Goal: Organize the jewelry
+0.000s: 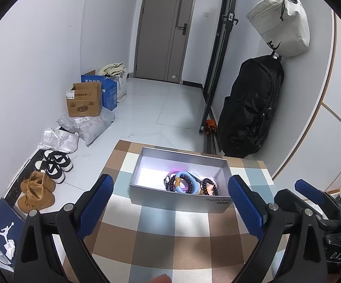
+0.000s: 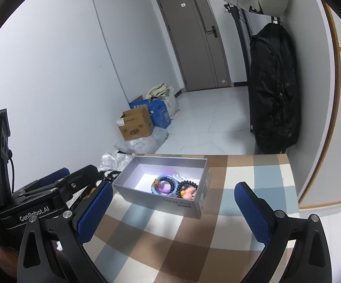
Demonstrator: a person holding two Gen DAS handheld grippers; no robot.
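Jaws on both grippers are standing wide apart and gripping nothing: the left gripper [image 1: 170, 202] is hovering low in its frame over the checked tabletop [image 1: 161, 235], and the right gripper [image 2: 174, 210] is doing the same in its own view, with the tabletop [image 2: 253, 188] filling the lower middle.

Between and just beyond the blue pads, the grey box [image 1: 177, 201] is sitting open in the centre of the left view, and the same box [image 2: 161, 202] is lying centre-left in the right view. All the jewelry [image 1: 189, 182] that can be seen is already resting inside it, bunched toward the right end: dark bead bracelets, a pale blue ring and a purple one, with something orange among them [image 2: 175, 186]. No loose piece is showing on the cloth, so the gathering is looking largely done; whether sorting or closing the box is remaining cannot be judged, and no lid is visible.

Writing: the box side is reading "Find X9 Pro", upside down. The left gripper body, at lower left of the right view, is carrying "GenRobot.AI". A Jumpman logo is showing on a blue shoebox [image 1: 2, 226] at lower left.
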